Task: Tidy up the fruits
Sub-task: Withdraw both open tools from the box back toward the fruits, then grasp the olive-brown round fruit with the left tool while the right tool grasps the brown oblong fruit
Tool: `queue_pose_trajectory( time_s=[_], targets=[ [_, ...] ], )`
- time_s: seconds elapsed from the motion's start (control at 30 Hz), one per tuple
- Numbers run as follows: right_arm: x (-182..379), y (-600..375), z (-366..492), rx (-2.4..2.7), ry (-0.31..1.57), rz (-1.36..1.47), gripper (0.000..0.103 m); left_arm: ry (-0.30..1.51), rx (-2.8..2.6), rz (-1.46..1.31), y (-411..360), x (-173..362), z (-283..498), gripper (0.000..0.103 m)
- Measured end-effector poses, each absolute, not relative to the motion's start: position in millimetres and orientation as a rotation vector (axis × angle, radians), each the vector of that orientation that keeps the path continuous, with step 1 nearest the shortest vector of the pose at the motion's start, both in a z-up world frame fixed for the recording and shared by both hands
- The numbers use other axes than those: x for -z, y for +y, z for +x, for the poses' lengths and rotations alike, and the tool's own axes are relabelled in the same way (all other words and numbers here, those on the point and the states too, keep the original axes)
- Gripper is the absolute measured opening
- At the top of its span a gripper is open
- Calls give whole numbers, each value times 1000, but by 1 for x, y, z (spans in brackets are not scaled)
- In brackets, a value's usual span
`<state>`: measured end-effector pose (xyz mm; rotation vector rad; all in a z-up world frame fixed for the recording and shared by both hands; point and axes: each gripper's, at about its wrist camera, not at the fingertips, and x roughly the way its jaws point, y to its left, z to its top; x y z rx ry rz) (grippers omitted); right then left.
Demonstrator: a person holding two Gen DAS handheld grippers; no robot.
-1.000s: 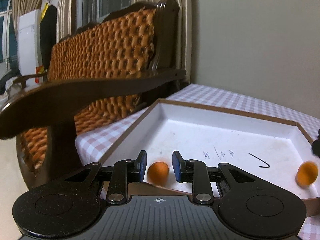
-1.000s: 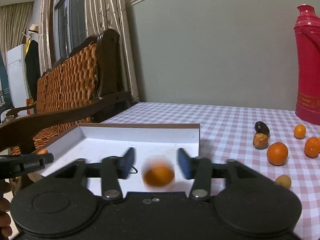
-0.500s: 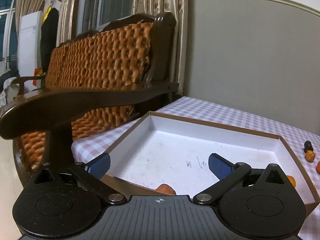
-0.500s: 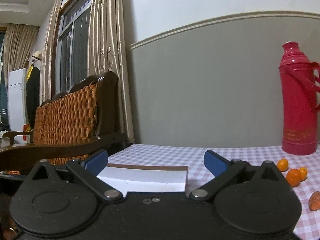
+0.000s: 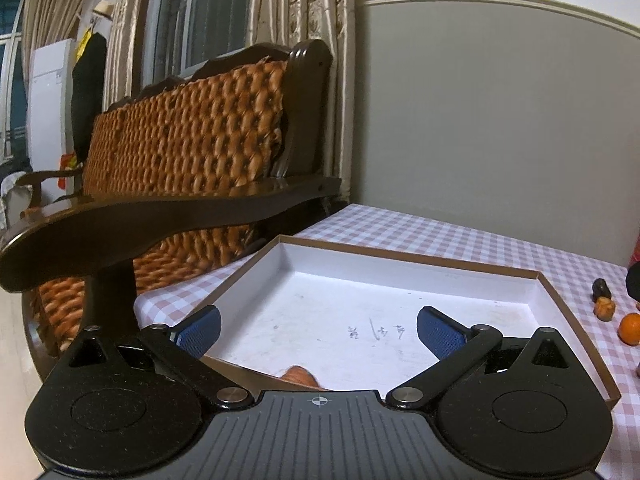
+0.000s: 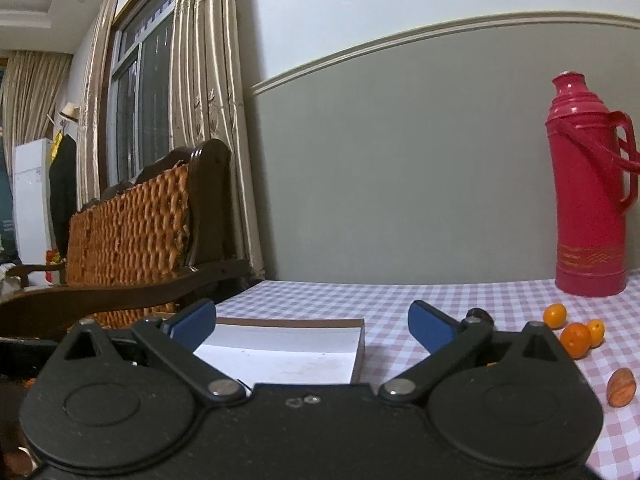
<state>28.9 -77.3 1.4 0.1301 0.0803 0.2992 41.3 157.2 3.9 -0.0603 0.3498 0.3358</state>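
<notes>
Hovering with fingers spread, left gripper (image 5: 318,330) and right gripper (image 6: 312,322) overlook the tray's (image 5: 404,257) rim.

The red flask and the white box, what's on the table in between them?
In the right wrist view, small oranges and a dark fruit lie on the checked cloth between the red flask and the white box.

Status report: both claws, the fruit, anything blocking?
Left claw open, empty. Right claw open, empty. One fruit in tray; oranges on the tablecloth. Nothing blocking.
</notes>
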Motion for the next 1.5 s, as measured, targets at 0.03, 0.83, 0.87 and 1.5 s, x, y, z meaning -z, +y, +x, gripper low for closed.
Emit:
queue_pose_trajectory(
  time_s=[0.03, 0.83, 0.87, 1.5],
  targets=[
    [-2, -79, 29, -299, 83, 137, 97, 348, -332, -56, 155, -4, 41, 103],
    [-2, -146, 11, -89, 169, 173, 97, 307, -97, 50, 63, -18, 35, 103],
    [-2, -151, 9, -80, 165, 181, 97, 305, -82, 53, 58, -18, 35, 103],
    [11, -220, -5, 153, 279, 187, 97, 340, 133, 98, -25, -7, 35, 103]
  ],
)
